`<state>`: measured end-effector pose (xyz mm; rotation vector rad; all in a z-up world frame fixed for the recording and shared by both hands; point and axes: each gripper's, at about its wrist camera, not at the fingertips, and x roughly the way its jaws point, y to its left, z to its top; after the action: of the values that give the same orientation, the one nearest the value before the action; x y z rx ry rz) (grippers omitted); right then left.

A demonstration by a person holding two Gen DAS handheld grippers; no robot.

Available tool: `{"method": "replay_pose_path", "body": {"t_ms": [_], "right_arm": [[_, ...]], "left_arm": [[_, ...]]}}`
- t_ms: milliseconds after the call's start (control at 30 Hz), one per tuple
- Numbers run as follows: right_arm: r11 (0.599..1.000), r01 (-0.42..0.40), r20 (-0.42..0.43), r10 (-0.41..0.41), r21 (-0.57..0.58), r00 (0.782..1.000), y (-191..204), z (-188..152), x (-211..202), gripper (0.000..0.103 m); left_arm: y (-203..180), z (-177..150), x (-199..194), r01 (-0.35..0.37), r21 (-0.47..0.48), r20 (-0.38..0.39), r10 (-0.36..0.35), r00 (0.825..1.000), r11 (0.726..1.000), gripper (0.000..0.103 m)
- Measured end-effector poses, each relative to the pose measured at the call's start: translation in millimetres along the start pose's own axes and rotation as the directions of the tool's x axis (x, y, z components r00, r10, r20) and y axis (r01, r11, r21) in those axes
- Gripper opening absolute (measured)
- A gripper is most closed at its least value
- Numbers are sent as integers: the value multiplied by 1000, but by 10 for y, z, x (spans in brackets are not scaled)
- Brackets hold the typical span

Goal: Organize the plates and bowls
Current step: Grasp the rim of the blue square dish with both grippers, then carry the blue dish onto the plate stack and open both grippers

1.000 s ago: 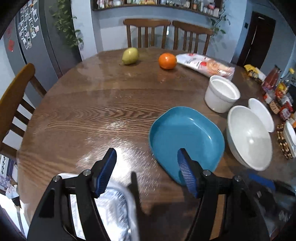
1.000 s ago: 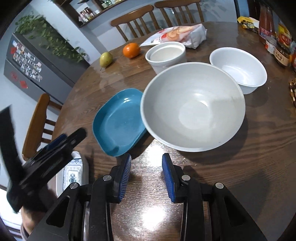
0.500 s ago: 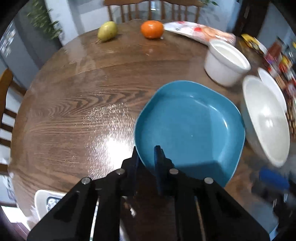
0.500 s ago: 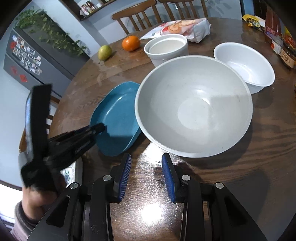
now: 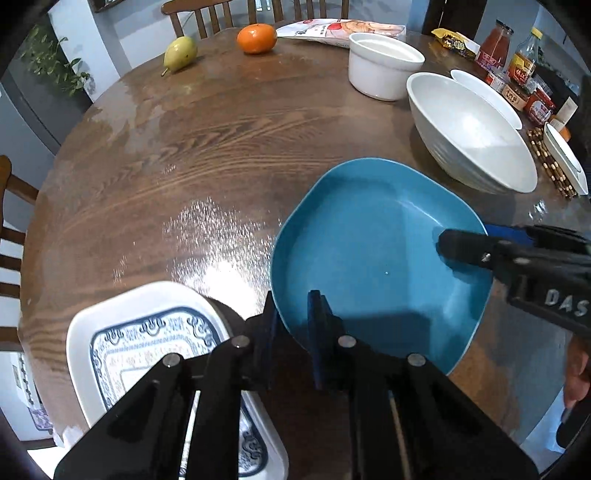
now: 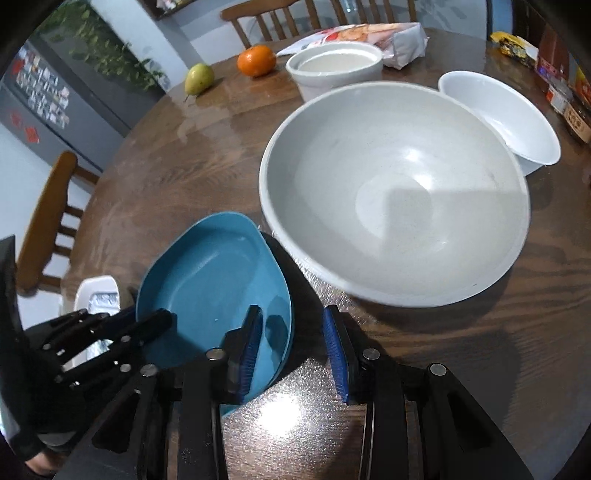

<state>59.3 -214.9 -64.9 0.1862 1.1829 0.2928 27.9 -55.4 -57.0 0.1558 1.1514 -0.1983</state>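
Note:
My left gripper (image 5: 293, 321) is shut on the near rim of the blue square plate (image 5: 373, 251). The plate is tilted up, as the right wrist view (image 6: 214, 291) shows. My right gripper (image 6: 293, 343) is open, its fingers straddling the plate's right rim without clamping it; it also shows in the left wrist view (image 5: 480, 247). A white plate with blue pattern (image 5: 147, 343) lies at the near left table edge. A large white bowl (image 6: 391, 192), a smaller white bowl (image 6: 498, 114) and a white ramekin (image 6: 336, 66) stand to the right and behind.
The round wooden table (image 5: 184, 155) carries a pear (image 5: 179, 51), an orange (image 5: 256, 37), a snack bag (image 5: 340, 29) at the back, and jars and bottles (image 5: 517, 77) at the far right. Wooden chairs (image 5: 258, 11) ring the table.
My left gripper closed on the blue plate's rim and lifted it toward the patterned plate. My right gripper moved left up to the plate's other edge.

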Motion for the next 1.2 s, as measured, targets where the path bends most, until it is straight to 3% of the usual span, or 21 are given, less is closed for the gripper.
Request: {"method": "replay_pose_path", "body": {"t_ms": [33,100,200,500,833,1200], "right_arm": [[1000,-4,1,4,-6,1000,9,-17,8,33],[1000,1,6,-1,-29,1000,49,-32,11,14],[999,5,16,-4,-46,1000,63,-50,-8,11],[999,-28,69,30,-36,997,100,-81,-235,10],[993,-85,139,96,-88,986,380,-73,-559,10],[975,-135,126,159,-175,979,831,-140,-528,10]], "left_arm": [[-23,-50,-14,-1,-4,4,1,1000,1000,13],[-47,-84,-22,-1,-10,12,1,1000,1000,13],[-60,-113,-43,-5,-24,18,6,1000,1000,12],[-24,-102,-295,-28,-42,104,32,994,999,11],[158,-192,-725,-78,-106,221,100,970,991,12],[473,-449,-932,-125,-204,237,173,956,971,12]]}}
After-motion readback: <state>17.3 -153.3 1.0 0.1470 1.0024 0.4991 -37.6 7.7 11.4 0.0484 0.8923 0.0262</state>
